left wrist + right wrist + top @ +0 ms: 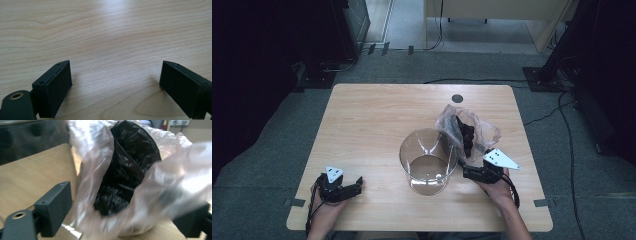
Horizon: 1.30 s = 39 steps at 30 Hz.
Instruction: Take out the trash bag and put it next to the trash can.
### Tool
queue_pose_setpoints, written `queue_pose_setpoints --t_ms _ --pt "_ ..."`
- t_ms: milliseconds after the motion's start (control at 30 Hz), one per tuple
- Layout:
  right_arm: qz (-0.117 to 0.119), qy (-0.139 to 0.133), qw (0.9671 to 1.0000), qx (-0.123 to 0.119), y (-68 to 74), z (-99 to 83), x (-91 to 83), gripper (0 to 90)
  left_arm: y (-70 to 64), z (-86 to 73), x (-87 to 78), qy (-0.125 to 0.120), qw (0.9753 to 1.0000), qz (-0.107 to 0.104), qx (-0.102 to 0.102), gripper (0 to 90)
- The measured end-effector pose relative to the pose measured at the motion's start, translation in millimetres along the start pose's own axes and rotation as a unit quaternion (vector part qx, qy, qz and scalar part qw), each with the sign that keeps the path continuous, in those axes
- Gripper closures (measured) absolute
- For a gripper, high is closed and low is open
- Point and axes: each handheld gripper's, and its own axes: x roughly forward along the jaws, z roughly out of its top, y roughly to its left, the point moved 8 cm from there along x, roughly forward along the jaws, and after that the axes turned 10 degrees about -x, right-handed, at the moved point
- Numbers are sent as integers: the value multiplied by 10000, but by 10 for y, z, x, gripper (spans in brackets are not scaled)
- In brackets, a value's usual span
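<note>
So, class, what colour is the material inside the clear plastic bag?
Black, seen best in the right gripper view.

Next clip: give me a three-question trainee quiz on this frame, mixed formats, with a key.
1. True or false: the left gripper has its jaws apart over bare table.
2. What lies between the right gripper's jaws? A) a clear plastic bag with dark contents B) a metal spoon C) a folded cloth
3. Fill in: the clear round container stands upright near the table's middle, between the two ____.

Key: 1 true; 2 A; 3 grippers.
</note>
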Motion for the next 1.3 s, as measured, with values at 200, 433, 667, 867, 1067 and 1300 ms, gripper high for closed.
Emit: queue_pose_setpoints --t_ms 200,433,667,867,1067,1300 --pt "-41 296 9995 -97 -25 -85 -51 25 0 0 0 -1 10000 0 0 106" --pt "-303 585 9977 -126 -133 -199 -180 7 0 0 0 1 10000 1 -1 106" --pt "-556 813 9951 -31 -250 -323 -317 2 0 0 0 1 10000 0 1 106" --pt "-720 999 9924 19 -338 -422 -413 2 0 0 0 0 10000 1 0 106" --pt "-876 1147 9895 98 -435 -517 -532 2 0 0 0 0 10000 0 0 106" --pt "-1082 1307 9852 261 -560 -618 -675 2 0 0 0 0 10000 0 -1 106"
